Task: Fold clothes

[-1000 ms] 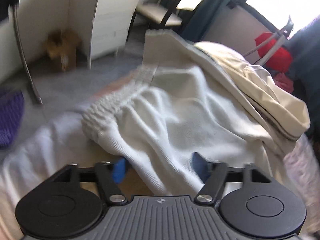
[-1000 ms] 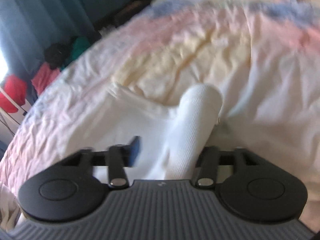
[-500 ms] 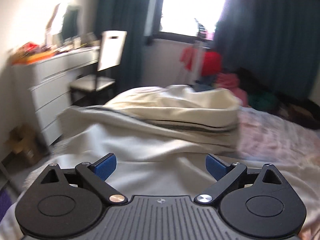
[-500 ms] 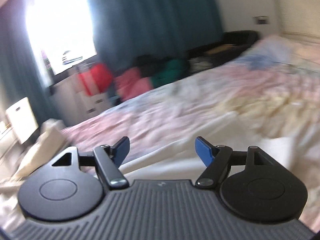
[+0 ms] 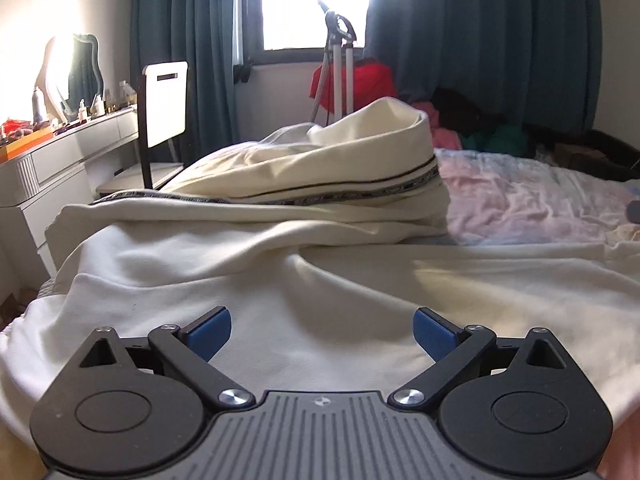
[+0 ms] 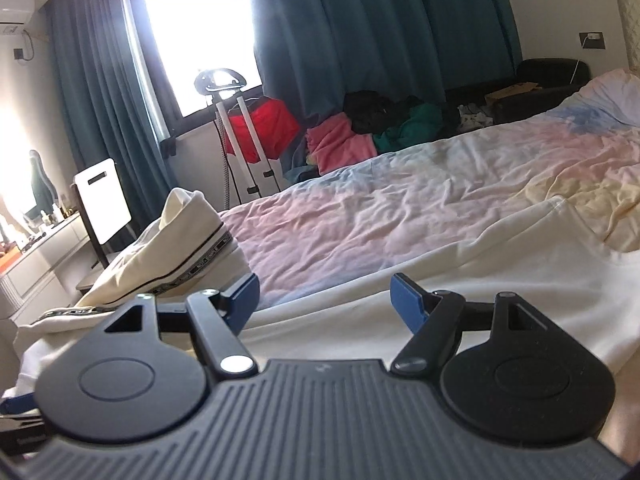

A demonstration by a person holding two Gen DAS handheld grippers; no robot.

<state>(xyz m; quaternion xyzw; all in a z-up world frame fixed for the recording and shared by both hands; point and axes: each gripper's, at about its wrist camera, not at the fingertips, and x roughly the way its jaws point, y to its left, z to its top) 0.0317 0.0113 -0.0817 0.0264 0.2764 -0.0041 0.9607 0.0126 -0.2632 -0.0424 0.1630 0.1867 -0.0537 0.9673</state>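
A white garment [image 5: 320,280] lies spread across the bed in front of both grippers; it also shows in the right wrist view [image 6: 460,280]. A folded cream garment with a dark trim band [image 5: 340,168] lies on its far edge, and shows at the left of the right wrist view [image 6: 176,248]. My left gripper [image 5: 322,332] is open and empty, low over the white garment. My right gripper [image 6: 324,300] is open and empty, just above the same garment.
The bed has a pastel pink, blue and yellow sheet [image 6: 420,208]. A white chair [image 5: 164,100] and a dresser [image 5: 60,152] stand at the left. A clothes steamer stand [image 6: 236,136] and a pile of coloured clothes [image 6: 360,132] sit under the window.
Both grippers let go of the white garment, opened wide and tilted up from looking down at the bed to looking level across it toward the window.
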